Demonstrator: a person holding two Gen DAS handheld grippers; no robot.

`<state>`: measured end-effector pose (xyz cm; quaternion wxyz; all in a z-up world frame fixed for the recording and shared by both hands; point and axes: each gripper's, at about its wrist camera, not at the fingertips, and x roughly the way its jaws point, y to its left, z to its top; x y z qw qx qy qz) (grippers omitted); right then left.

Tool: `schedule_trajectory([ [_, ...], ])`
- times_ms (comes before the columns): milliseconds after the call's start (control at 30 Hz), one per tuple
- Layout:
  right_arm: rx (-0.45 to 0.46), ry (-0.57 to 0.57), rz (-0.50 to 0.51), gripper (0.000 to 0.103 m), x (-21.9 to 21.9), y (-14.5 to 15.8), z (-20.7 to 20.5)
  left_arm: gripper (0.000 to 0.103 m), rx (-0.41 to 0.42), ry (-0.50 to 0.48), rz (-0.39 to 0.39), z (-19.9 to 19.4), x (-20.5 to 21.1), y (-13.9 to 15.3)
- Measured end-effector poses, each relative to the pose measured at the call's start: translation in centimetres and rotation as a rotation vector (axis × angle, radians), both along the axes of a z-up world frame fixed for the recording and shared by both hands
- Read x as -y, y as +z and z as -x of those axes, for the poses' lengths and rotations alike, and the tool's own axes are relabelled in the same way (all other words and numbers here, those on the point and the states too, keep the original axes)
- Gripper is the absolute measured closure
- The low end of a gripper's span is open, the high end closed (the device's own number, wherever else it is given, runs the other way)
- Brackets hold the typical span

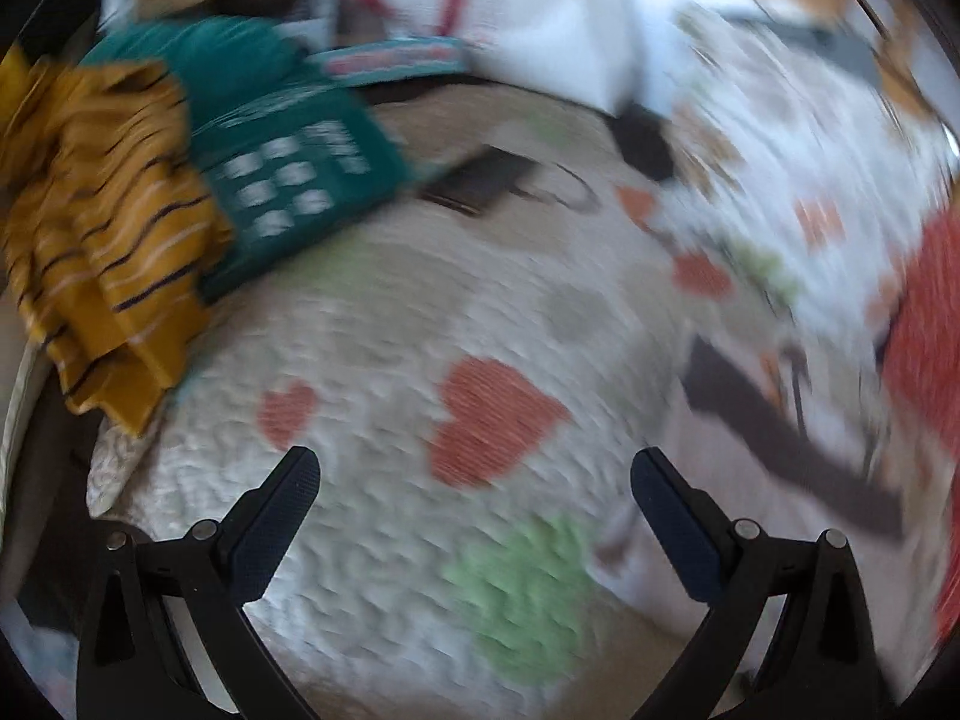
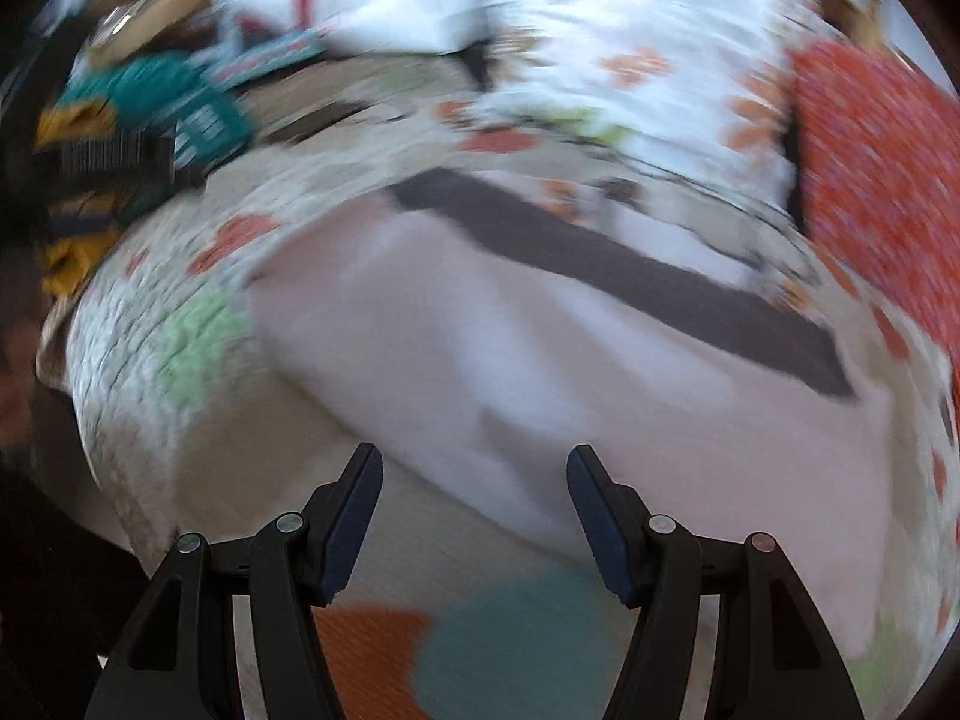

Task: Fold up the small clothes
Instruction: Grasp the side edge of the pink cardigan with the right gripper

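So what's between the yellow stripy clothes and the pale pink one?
Only bare quilt with hearts. The left wrist view shows it, from the yellow clothes to the pink garment at right.

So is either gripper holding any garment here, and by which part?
Nothing is held. The left gripper is open above the heart-patterned quilt; the right gripper is open above the pale pink garment.

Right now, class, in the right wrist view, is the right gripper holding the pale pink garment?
No. The right gripper stands open above the pale pink garment, with nothing between its fingers.
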<state>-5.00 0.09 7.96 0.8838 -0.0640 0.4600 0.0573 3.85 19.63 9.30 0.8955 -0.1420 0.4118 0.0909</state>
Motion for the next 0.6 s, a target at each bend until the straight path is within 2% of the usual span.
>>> schedule_trajectory([
  [167,-0.015,0.111,0.133,0.034,-6.9,-2.8,-3.9,0.0,0.005,0.118,0.085,0.4,-5.0,0.6],
  [233,0.033,0.114,0.177,0.035,-8.5,-2.7,-5.1,0.0,0.001,0.143,0.123,0.5,-6.1,0.4],
  [300,0.031,0.101,0.211,0.036,-10.0,-2.8,-7.0,0.0,-0.005,0.154,0.146,0.5,-6.6,0.2],
  [333,0.01,0.087,0.196,0.042,-10.4,-2.9,-8.1,0.0,-0.007,0.156,0.154,0.6,-6.7,0.2],
  [367,-0.01,0.082,0.164,0.066,-10.4,-2.9,-8.7,0.0,-0.007,0.157,0.161,0.6,-6.8,0.2],
  [400,-0.041,0.063,0.131,0.085,-10.4,-2.9,-9.5,0.0,-0.007,0.155,0.165,0.6,-6.7,0.2],
  [467,-0.035,0.032,0.091,0.092,-10.0,-1.8,-9.9,0.0,-0.003,0.141,0.16,0.6,-6.1,0.3],
  [600,0.043,-0.072,-0.033,0.094,-5.2,2.3,-8.5,0.0,0.002,0.105,0.146,0.6,-4.4,0.5],
])
